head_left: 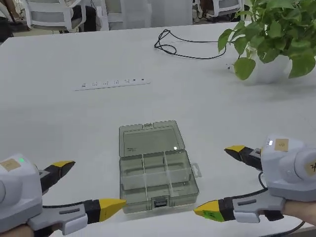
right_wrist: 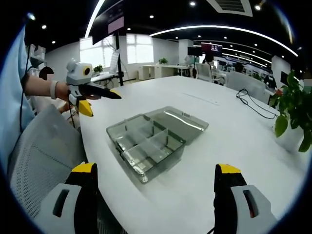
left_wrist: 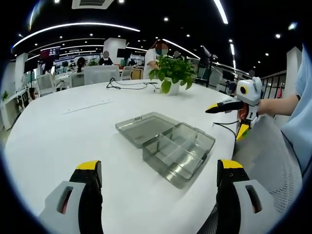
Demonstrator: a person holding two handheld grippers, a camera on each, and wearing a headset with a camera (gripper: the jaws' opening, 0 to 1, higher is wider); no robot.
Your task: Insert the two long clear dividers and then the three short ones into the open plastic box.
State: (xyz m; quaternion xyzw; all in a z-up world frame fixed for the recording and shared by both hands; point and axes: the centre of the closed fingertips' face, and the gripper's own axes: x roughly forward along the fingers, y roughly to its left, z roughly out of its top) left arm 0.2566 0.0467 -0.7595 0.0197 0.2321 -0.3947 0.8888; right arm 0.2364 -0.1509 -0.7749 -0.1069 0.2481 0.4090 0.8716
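The clear plastic box lies open near the table's front edge, with its lid flat behind it. Clear dividers stand inside and split it into several compartments. My left gripper is open to the left of the box, apart from it and holding nothing. My right gripper is open to the right of the box, also holding nothing. In the left gripper view the box sits ahead of my open left gripper, with the right gripper beyond. The right gripper view shows the box, my right gripper and the left gripper.
A white power strip lies mid-table. A black cable loops at the back, and a potted plant stands at the back right. The table edge runs just below the box. A mesh chair stands at the near side.
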